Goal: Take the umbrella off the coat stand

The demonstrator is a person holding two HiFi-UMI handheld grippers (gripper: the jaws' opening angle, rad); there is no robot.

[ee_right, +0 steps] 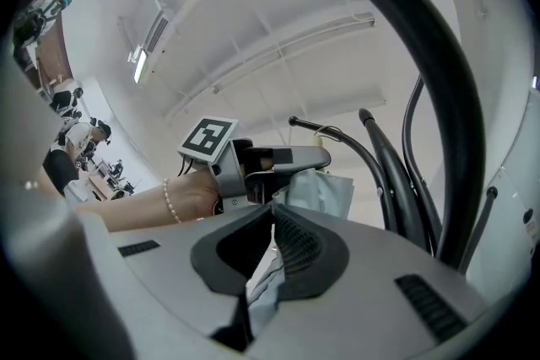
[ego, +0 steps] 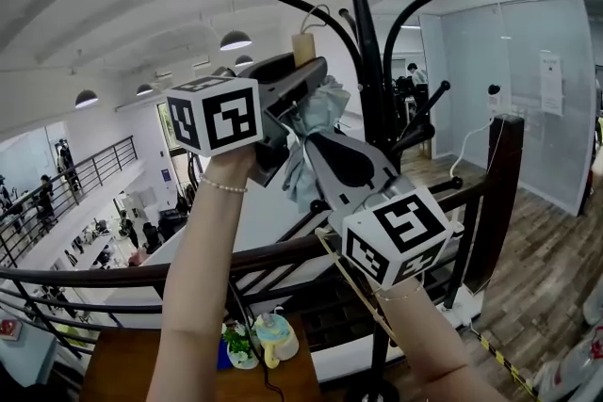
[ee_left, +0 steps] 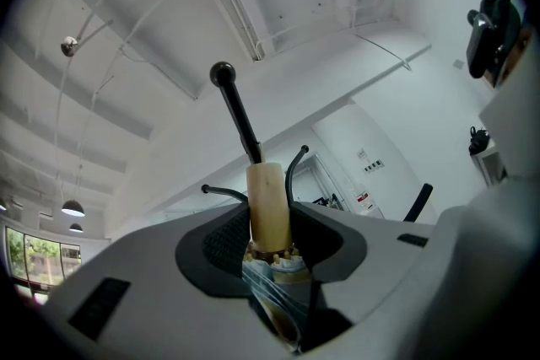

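Bright, even ceiling lamps; strong fisheye bending; dark vignetted corners

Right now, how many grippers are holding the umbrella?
2. The left gripper clamps the umbrella just below its wooden handle; the right gripper pinches the folded fabric lower down.

We list one black coat stand, upright, curved arms ball-tipped, with the umbrella close against it, its cord looped at one arm. Below, a brown counter bears a small plant.
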